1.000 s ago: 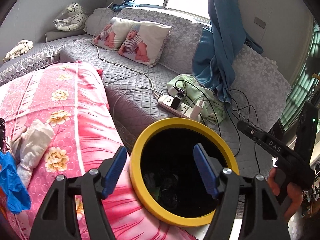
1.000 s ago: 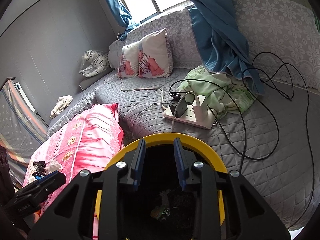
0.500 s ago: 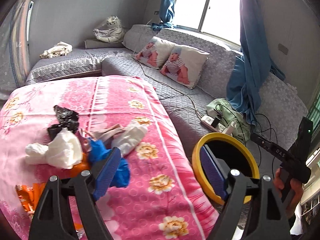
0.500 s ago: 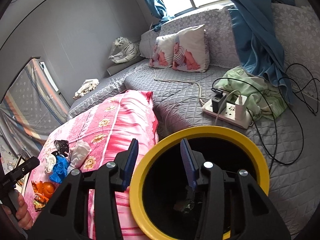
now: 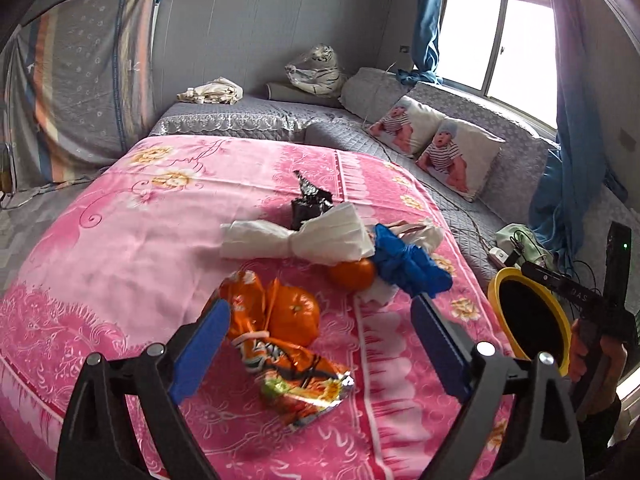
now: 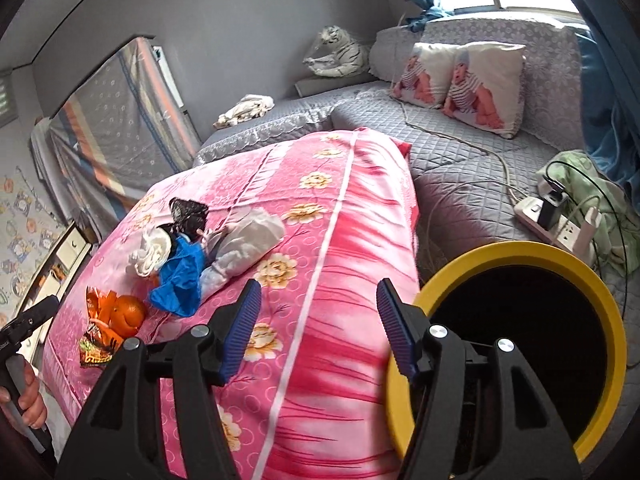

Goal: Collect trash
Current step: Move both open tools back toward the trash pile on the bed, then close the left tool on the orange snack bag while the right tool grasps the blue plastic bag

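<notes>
Trash lies on the pink cloth: an orange snack wrapper (image 5: 296, 376), white tissue (image 5: 304, 238), a blue rag (image 5: 412, 264), a black foil wrapper (image 5: 308, 204) and two oranges (image 5: 294, 316). My left gripper (image 5: 320, 344) is open and empty, just above the snack wrapper and the near orange. My right gripper (image 6: 318, 324) is open and empty over the cloth's edge, next to the yellow-rimmed black bin (image 6: 532, 258). The bin (image 5: 496, 280) also shows at the right of the left wrist view. The pile shows in the right wrist view too, with the blue rag (image 6: 180, 276) in front.
The pink flowered cloth (image 5: 132, 240) covers a table. A grey quilted sofa (image 6: 452, 160) runs behind it with baby-print pillows (image 6: 460, 80), a power strip with cables (image 6: 556, 220), a green cloth (image 6: 588, 188) and a toy tiger (image 5: 316, 68).
My left gripper swung left from over the bin to over the trash pile. My right gripper opened wide and drew back from the bin's mouth to the left.
</notes>
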Available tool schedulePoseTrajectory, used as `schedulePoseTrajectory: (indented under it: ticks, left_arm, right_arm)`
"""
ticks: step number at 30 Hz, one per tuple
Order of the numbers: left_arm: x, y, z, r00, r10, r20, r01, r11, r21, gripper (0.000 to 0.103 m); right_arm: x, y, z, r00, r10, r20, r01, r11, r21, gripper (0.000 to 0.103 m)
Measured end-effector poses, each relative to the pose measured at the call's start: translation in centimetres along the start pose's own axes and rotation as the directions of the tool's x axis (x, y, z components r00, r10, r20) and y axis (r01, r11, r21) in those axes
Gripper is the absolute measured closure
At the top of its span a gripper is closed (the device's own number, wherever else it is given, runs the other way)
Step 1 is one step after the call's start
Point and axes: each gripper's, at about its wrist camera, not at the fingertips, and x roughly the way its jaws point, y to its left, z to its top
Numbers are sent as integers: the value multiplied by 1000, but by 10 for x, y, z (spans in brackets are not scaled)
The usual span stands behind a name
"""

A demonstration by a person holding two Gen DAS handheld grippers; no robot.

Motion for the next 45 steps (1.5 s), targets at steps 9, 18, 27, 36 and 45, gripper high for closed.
schedulePoseTrajectory:
  ticks: [9, 18, 27, 36, 45]
  left_arm:
    - [9, 23, -39, 997, -17, -79, 12, 998, -64, 15]
    - [23, 31, -48, 992, -36, -123, 26, 996, -84, 15]
    - [33, 25, -50, 989, -50, -140, 41, 997, -70, 15]
    - [44, 26, -51, 986, -50, -157, 37, 996, -84, 15]
    - [54, 12, -53, 983, -59, -176, 51, 997, -53, 29]
  right_arm:
    - [30, 72, -3, 997, 47, -67, -59, 980, -189, 43]
    - [51, 100, -4, 994, 46, -103, -73, 959, -273, 40]
    - [65, 119, -5, 991, 61, -121, -97, 943, -320, 35]
    - [89, 123, -2, 981, 77, -177, -128, 946, -299, 34]
    - [105, 128, 0, 976, 88, -197, -145, 944, -296, 43]
